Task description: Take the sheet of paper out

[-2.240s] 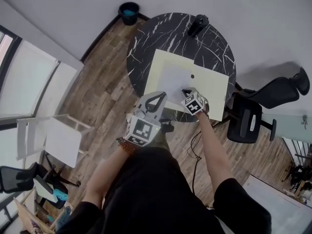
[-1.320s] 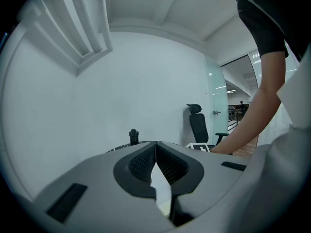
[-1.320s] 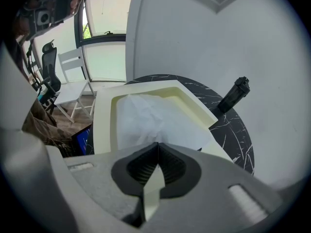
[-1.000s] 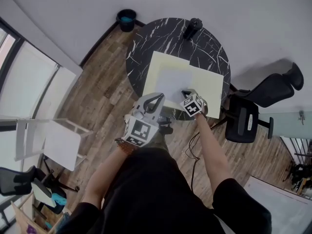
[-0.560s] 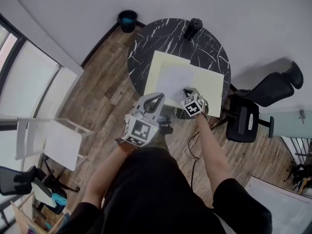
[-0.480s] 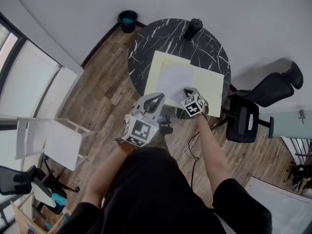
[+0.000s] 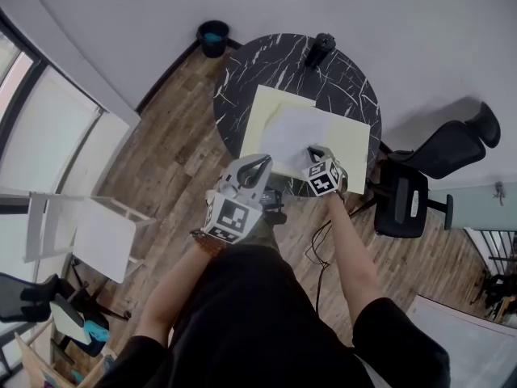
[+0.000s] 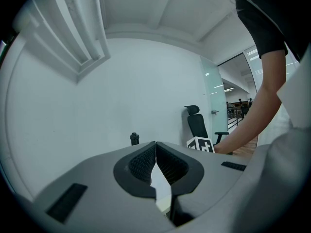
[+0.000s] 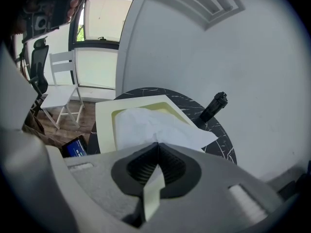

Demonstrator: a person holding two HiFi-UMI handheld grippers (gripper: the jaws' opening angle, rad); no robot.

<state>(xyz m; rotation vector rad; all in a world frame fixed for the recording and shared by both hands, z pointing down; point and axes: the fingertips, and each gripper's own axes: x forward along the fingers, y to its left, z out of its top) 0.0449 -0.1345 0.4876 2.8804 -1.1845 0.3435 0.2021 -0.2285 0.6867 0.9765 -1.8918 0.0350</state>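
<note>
A pale yellow folder (image 7: 352,153) lies on the round black marble table (image 7: 266,63). A crumpled white sheet of paper (image 7: 295,129) rests across it. My right gripper (image 7: 313,152) is at the sheet's near edge and is shut on it. In the right gripper view the sheet (image 9: 150,125) rises off the folder (image 9: 104,115) into the closed jaws (image 9: 157,144). My left gripper (image 7: 257,162) hangs off the table's near edge, close to the person's body. Its jaws (image 8: 155,144) are shut with nothing between them.
A black bottle (image 7: 320,48) stands at the table's far edge. A dark bin (image 7: 213,37) sits on the floor by the wall. A black office chair (image 7: 420,192) is to the right, a white chair (image 7: 89,233) to the left. A small blue-screened device (image 9: 77,147) lies below the table.
The white sheet has shifted and spread further over the folder, pulled by my right gripper, which moved slightly to the right. The left gripper has stayed where it was.
</note>
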